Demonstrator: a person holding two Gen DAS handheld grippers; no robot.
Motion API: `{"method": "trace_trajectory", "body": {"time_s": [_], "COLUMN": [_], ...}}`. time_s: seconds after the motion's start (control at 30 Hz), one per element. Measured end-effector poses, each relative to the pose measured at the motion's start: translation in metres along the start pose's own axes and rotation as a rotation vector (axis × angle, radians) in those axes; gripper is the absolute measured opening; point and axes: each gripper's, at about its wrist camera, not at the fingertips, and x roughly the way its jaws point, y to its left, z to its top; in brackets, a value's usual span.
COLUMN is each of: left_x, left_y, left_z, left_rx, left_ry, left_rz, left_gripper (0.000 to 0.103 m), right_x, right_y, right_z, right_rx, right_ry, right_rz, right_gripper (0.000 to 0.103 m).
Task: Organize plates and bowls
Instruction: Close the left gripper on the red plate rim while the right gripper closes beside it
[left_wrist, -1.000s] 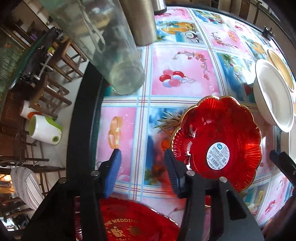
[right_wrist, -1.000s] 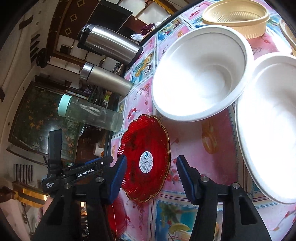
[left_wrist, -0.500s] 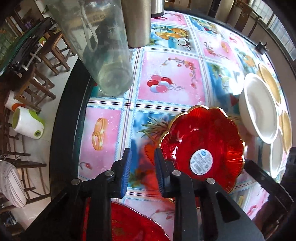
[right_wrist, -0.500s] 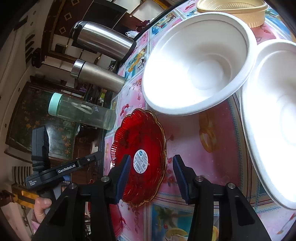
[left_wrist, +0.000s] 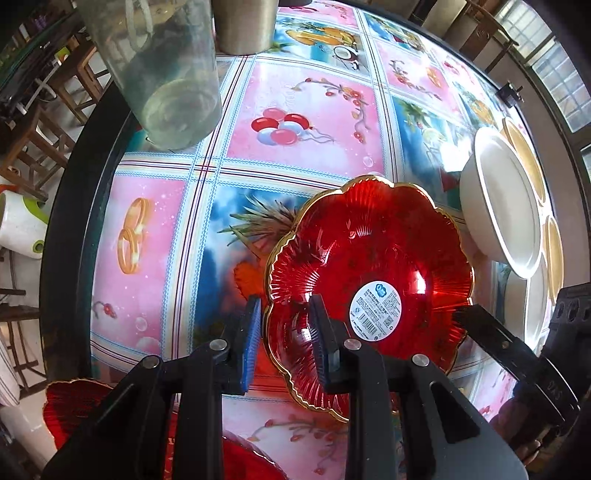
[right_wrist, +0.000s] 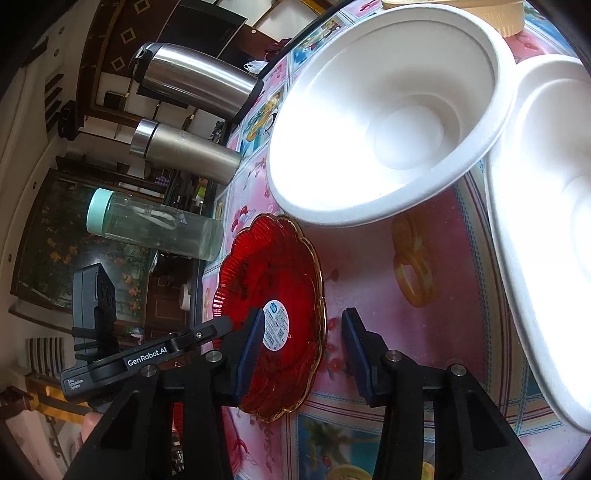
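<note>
1. Red and gold-rimmed, the scalloped plate (left_wrist: 373, 273) sits on the worktop (left_wrist: 303, 107), which wears a bright patterned cloth; a round white label (left_wrist: 376, 309) is stuck near the plate's middle.
2. Left tongs (left_wrist: 284, 339) straddle the plate's near-left rim, one blue pad (left_wrist: 252, 343) outside the edge and the other over the red inside; a gap shows on each side, so they are open, not clamped.
3. Right tongs (right_wrist: 301, 354) are spread wide around the plate's opposite rim, the left pad (right_wrist: 251, 354) over the red surface and the other on the cloth side, gripping nothing.
4. White foam bowl (right_wrist: 388, 122) stands just beyond the plate, a second white bowl (right_wrist: 550, 236) beside it.
5. Clear bottle (left_wrist: 162, 70) and steel flask (right_wrist: 184, 151) stand near the worktop's far edge.
6. Part of another red plate (left_wrist: 74, 406) shows at the lower left.
</note>
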Motion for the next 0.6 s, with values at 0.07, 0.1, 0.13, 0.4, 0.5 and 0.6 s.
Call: {"method": "trace_trajectory", "body": {"time_s": [0.07,0.1,0.13,0.4,0.5,0.6], "left_x": [-0.002,-0.003,-0.003,0.001,0.0,-0.004], "left_y": [0.004,0.005,0.006,0.011,0.011,0.012], "left_z": [-0.005,-0.006,-0.008,-0.016,-0.02,-0.026], "left_rx": [-0.007,-0.009,-0.009,-0.055,-0.071,-0.083], "left_ry": [-0.004,-0.005,-0.004,-0.013,-0.034,-0.066], "left_rz": [-0.014,-0.02,-0.025,-0.064,-0.061,-0.05], "left_gripper": [0.023,0.023,0.021,0.011,0.011,0.01], "right_x": [0.001,0.002,0.004,0.003,0.003,0.004], "right_y": [0.0,0.0,0.0,0.0,0.004,0.003], "right_z": [0.0,-0.001,-0.001,-0.002,-0.005,-0.005], "right_rx": [-0.006,-0.011,-0.012,-0.03,-0.056,-0.062], "right_ry": [0.002,0.007,0.012,-0.02,-0.032,-0.033], "right_rz": [-0.011,-0.017,-0.023,-0.097,-0.117,-0.115], "right_gripper": [0.037,0.033,0.029,0.007,0.007,0.007]}}
